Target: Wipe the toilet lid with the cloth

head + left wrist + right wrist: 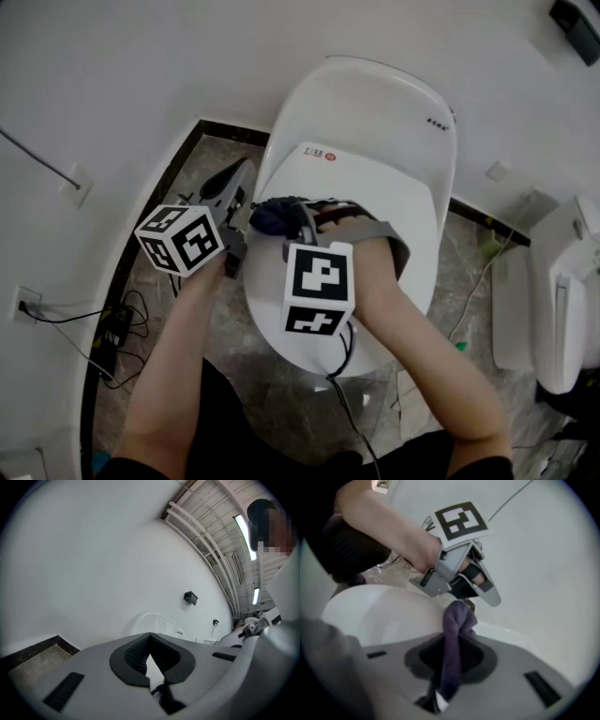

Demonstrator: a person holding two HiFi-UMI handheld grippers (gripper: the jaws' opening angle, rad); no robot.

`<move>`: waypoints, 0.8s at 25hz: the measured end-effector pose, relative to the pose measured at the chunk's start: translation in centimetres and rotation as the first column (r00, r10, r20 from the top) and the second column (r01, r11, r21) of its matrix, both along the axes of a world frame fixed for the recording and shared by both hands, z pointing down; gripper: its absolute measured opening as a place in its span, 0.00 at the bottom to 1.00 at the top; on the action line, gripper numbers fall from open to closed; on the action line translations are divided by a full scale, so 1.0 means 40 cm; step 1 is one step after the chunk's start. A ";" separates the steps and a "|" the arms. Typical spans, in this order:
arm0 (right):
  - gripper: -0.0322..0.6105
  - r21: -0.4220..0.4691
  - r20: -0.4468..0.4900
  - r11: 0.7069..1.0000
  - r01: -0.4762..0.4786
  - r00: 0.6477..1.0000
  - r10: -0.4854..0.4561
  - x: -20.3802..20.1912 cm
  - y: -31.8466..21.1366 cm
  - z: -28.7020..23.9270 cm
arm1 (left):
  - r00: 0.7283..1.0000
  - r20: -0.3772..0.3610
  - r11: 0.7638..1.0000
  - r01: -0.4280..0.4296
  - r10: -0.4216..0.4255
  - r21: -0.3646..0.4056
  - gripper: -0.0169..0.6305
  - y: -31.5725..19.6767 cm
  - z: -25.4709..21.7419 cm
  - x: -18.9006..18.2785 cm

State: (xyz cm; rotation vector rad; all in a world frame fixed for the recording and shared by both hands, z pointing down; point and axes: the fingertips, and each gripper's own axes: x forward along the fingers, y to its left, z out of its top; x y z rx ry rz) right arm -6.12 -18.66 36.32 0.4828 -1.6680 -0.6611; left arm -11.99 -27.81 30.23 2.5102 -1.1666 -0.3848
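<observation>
You've a dark purple cloth (452, 644) against a glossy white toilet lid (375, 122), black-and-white square-patterned marker cubes (180, 239) mid-frame, and a mottled grey-brown floor (187, 173) with black edging at the head view's left.

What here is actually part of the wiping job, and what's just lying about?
In the job: white toilet lid; dark purple cloth; right gripper, shut on the cloth.
Lying about: black cables and adapter on the floor; white wall socket; white fixture at the right.
</observation>
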 end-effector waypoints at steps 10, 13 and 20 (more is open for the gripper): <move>0.17 -0.013 0.012 1.000 0.018 1.000 -0.018 -0.020 0.072 0.005 | 1.000 -0.010 1.000 -0.003 0.002 -0.014 0.05 -0.006 0.011 0.001; 0.17 -0.012 0.013 1.000 0.021 1.000 -0.021 -0.022 0.091 0.006 | 1.000 -0.008 1.000 -0.009 0.009 -0.017 0.05 -0.007 0.013 0.010; 0.17 -0.030 0.021 0.999 0.033 0.999 -0.032 -0.028 0.137 0.009 | 1.000 -0.014 1.000 0.003 -0.004 -0.021 0.05 -0.012 0.013 0.000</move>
